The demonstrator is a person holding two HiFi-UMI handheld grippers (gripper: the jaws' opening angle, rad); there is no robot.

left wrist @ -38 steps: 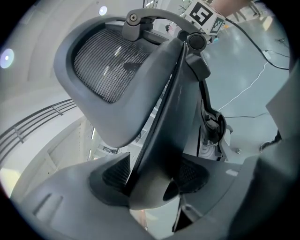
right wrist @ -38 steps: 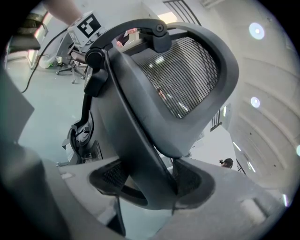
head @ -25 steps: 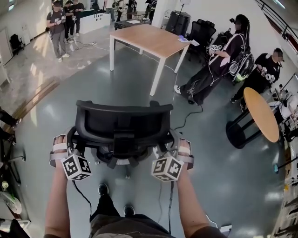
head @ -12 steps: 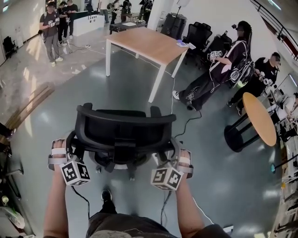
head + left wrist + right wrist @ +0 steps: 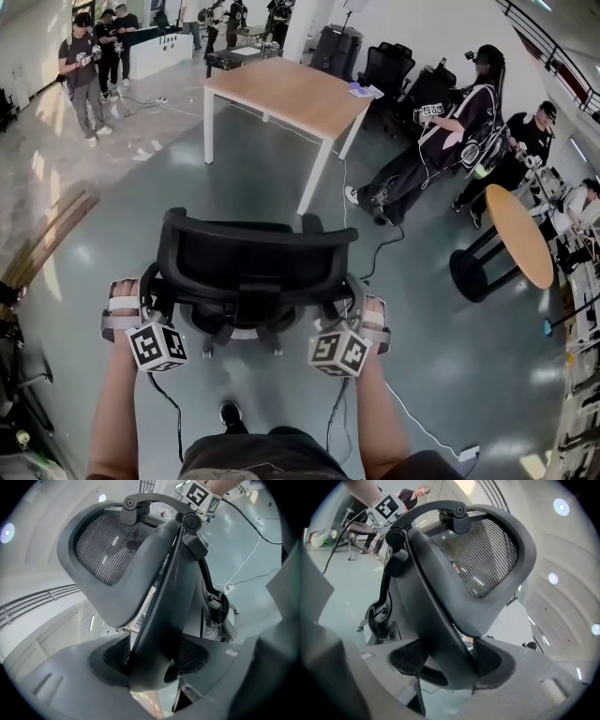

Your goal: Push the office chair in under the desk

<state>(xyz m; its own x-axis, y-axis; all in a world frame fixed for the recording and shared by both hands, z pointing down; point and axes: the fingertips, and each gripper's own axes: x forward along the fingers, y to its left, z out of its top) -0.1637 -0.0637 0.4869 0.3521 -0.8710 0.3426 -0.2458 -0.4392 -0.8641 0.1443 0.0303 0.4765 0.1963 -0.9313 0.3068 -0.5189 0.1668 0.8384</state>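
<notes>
A black mesh-back office chair stands on the grey floor in front of me, its back towards me. The wooden desk with white legs is further ahead, well apart from the chair. My left gripper is shut on the left side strut of the chair's back, and my right gripper on the right strut. In the left gripper view the dark strut runs up between the pads of the left gripper. The right gripper view shows the same, the strut sitting in the right gripper.
A person sits to the right of the desk, legs stretched across the floor. A round wooden table stands at the right. A cable trails over the floor. Several people stand far left. Spare black chairs sit behind the desk.
The chair and both grippers have rolled forward over the floor towards the desk as I walk behind it. Both grips are unchanged.
</notes>
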